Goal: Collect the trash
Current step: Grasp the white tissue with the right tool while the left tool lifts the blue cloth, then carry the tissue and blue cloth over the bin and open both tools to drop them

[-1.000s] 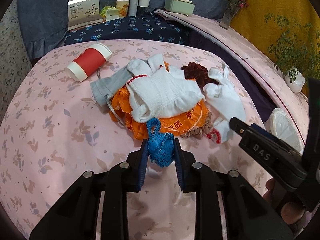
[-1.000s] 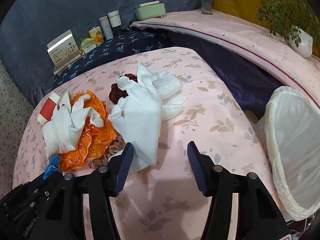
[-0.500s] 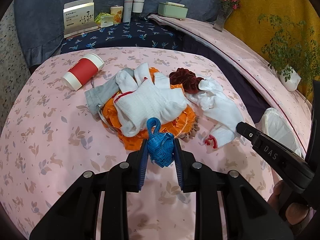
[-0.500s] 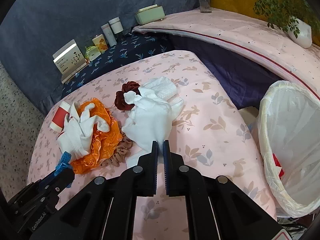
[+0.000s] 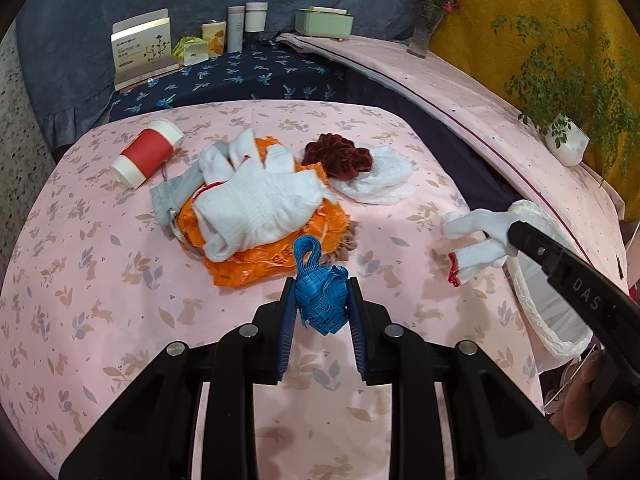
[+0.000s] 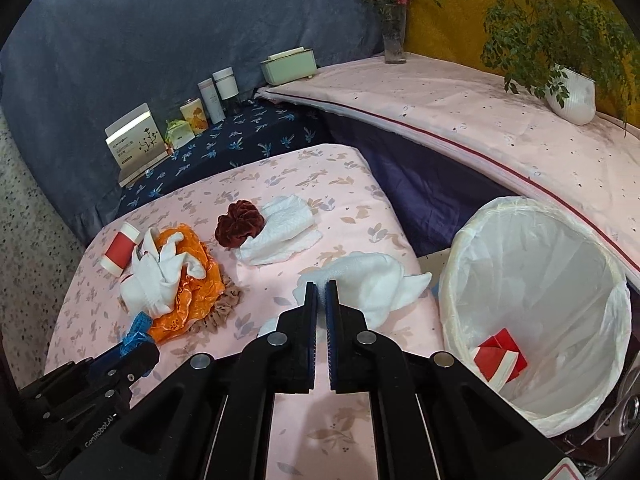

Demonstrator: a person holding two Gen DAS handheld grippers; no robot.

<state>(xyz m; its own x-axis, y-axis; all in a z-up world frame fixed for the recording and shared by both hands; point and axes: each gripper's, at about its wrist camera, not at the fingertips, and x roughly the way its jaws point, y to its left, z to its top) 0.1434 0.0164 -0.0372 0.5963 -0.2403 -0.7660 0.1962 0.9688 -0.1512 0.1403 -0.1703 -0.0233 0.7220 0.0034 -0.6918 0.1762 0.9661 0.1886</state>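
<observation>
My left gripper (image 5: 320, 304) is shut on a crumpled blue woven strap (image 5: 320, 300) and holds it above the pink table. My right gripper (image 6: 321, 292) is shut on a white glove (image 6: 368, 284) and holds it near the table's right edge; the glove also shows in the left wrist view (image 5: 476, 240). A bin with a white liner (image 6: 536, 304) stands to the right, with a red and white carton (image 6: 500, 354) inside. On the table lie an orange bag (image 5: 276, 248) under a white cloth (image 5: 256, 208), a red paper cup (image 5: 146, 152), a dark red scrunchie (image 5: 336, 156) and a white tissue (image 5: 380, 180).
A grey cloth (image 5: 172, 192) and a brown scrunchie (image 6: 220, 312) lie by the orange bag. Boxes, bottles and a green case (image 5: 324, 20) stand on the dark blue shelf behind. A vase (image 5: 424, 28) and a potted plant (image 5: 568, 140) stand on the pink ledge at right.
My right gripper closed on the white glove and carried it off the pile toward the bin. My left gripper kept hold of the blue strap and pulled back a little.
</observation>
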